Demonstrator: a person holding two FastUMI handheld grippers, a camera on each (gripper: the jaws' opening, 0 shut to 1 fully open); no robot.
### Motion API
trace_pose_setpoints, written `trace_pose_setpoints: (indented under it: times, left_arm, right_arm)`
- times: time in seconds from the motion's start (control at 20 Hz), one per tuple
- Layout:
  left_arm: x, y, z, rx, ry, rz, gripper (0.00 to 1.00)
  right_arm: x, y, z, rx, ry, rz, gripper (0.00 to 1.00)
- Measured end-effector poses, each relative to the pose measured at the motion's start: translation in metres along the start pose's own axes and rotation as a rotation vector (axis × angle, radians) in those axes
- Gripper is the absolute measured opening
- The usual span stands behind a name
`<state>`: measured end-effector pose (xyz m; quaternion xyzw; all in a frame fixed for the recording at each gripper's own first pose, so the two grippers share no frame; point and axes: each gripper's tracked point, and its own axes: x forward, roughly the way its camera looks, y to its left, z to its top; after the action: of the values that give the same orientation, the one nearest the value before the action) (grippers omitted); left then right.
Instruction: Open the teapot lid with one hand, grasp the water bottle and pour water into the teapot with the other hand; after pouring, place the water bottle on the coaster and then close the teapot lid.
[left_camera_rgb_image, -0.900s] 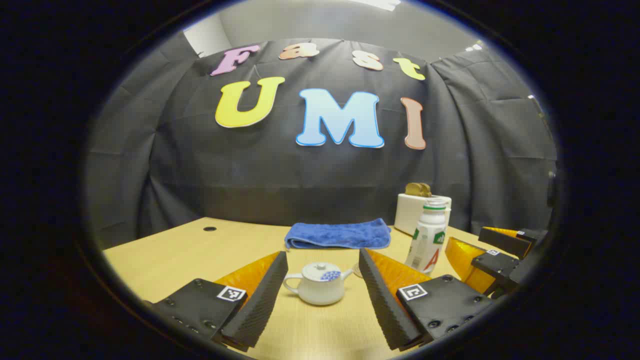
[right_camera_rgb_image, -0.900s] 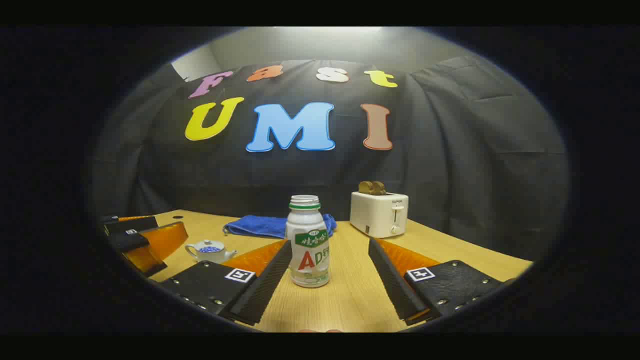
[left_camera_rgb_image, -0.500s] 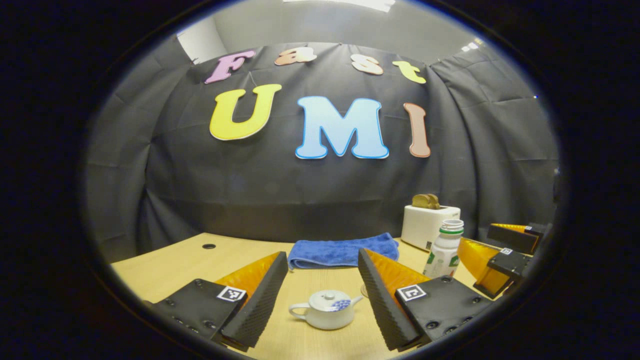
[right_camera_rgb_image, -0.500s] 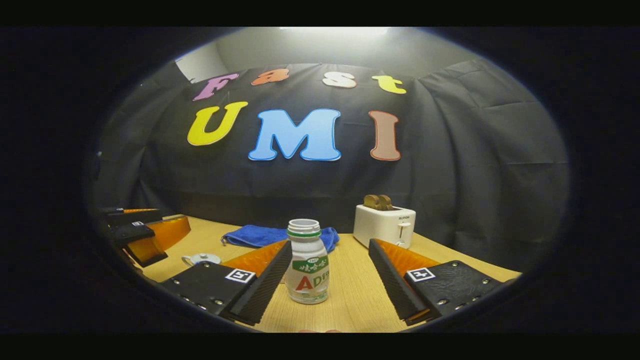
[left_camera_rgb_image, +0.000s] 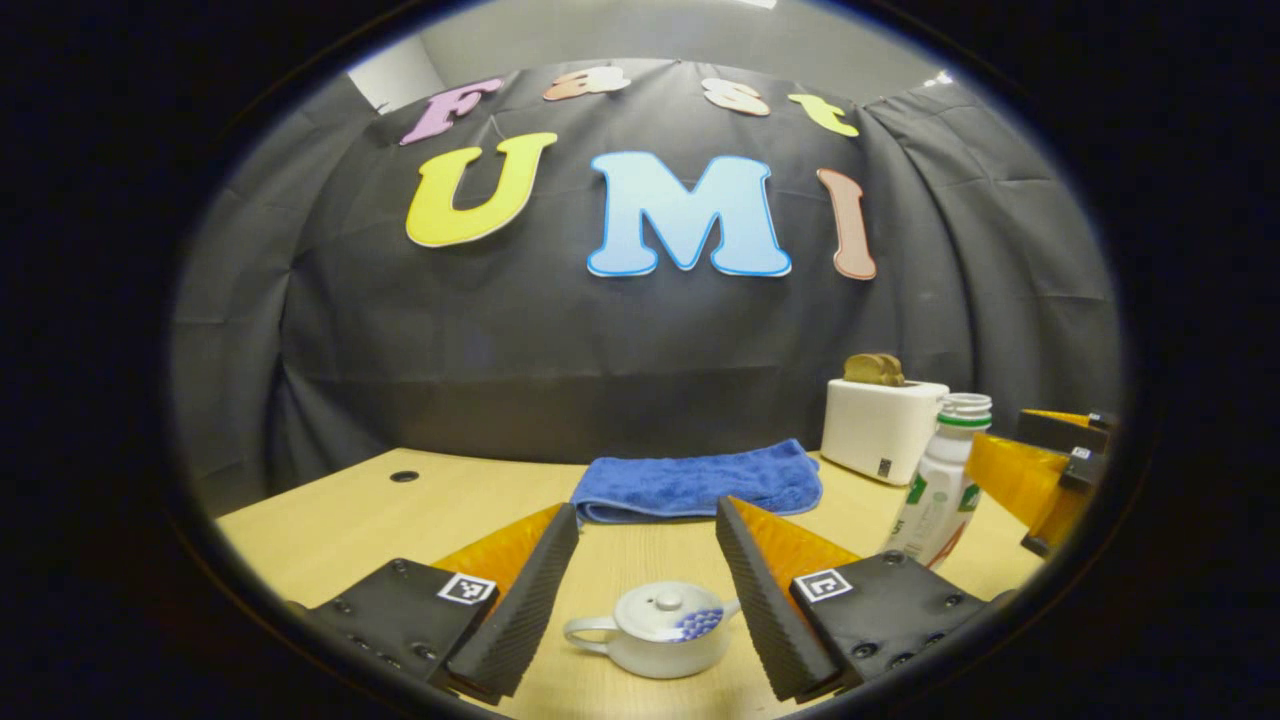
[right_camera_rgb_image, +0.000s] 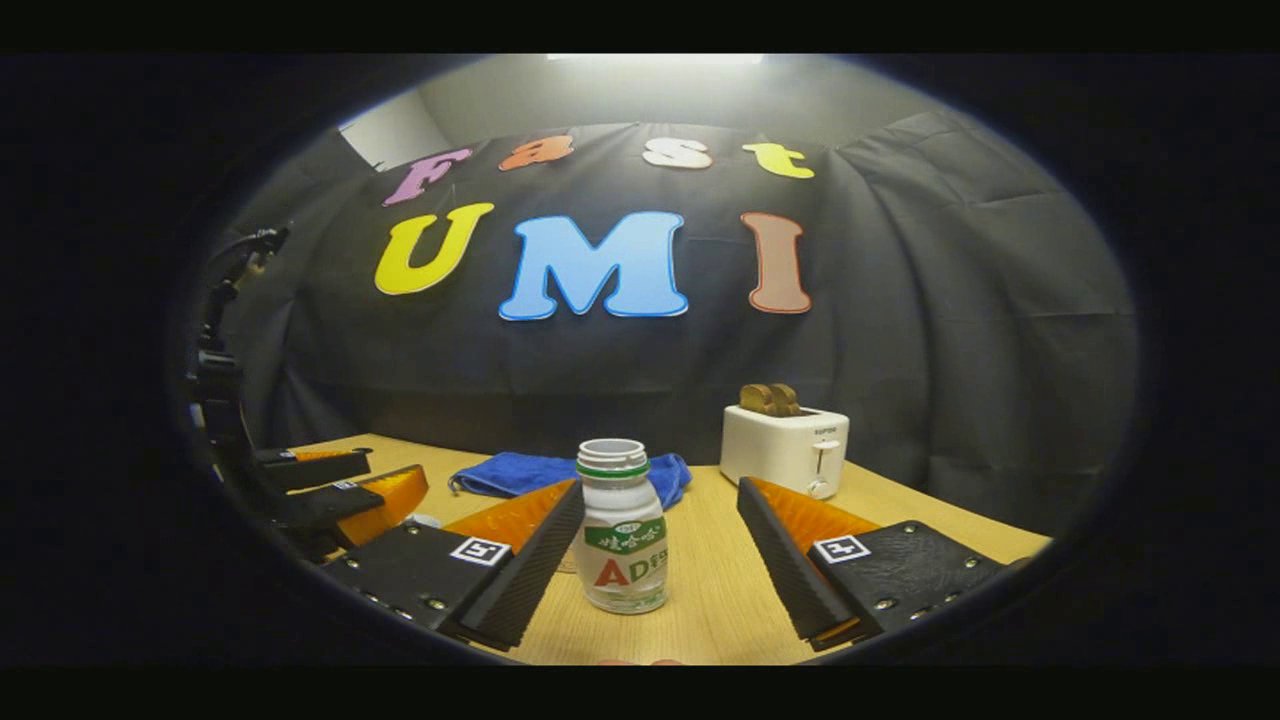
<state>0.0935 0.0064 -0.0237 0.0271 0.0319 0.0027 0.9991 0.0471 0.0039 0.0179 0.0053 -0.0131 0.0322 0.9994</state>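
One lidded teapot (left_camera_rgb_image: 660, 630) sits between the wide-open left gripper (left_camera_rgb_image: 645, 590) fingers; one uncapped water bottle (right_camera_rgb_image: 620, 530) stands between the wide-open right gripper (right_camera_rgb_image: 660, 560) fingers, both ungrasped.

The white plastic water bottle (right_camera_rgb_image: 622, 540) carries a printed label with a green panel and large letters. The white two-slot toaster (right_camera_rgb_image: 785, 450) has a small dark brand word on its front, too small to read. The left gripper (left_camera_rgb_image: 645, 510) and the right gripper (right_camera_rgb_image: 660, 484) bear a square coded tag (left_camera_rgb_image: 822, 584) on each finger.
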Motion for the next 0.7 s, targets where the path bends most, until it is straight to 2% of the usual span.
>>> trace_pose_setpoints:
  times: [0.45, 0.7]
  left_arm:
    - [0.014, 0.002, -0.038, -0.016, 0.093, 0.009, 0.87]
    - [0.017, -0.002, -0.05, 0.003, 0.13, 0.002, 0.79]
  right_arm:
    - [0.0, 0.001, -0.013, 0.032, 0.033, 0.026, 0.94]
    - [-0.001, -0.002, -0.015, 0.034, 0.035, 0.019, 0.95]
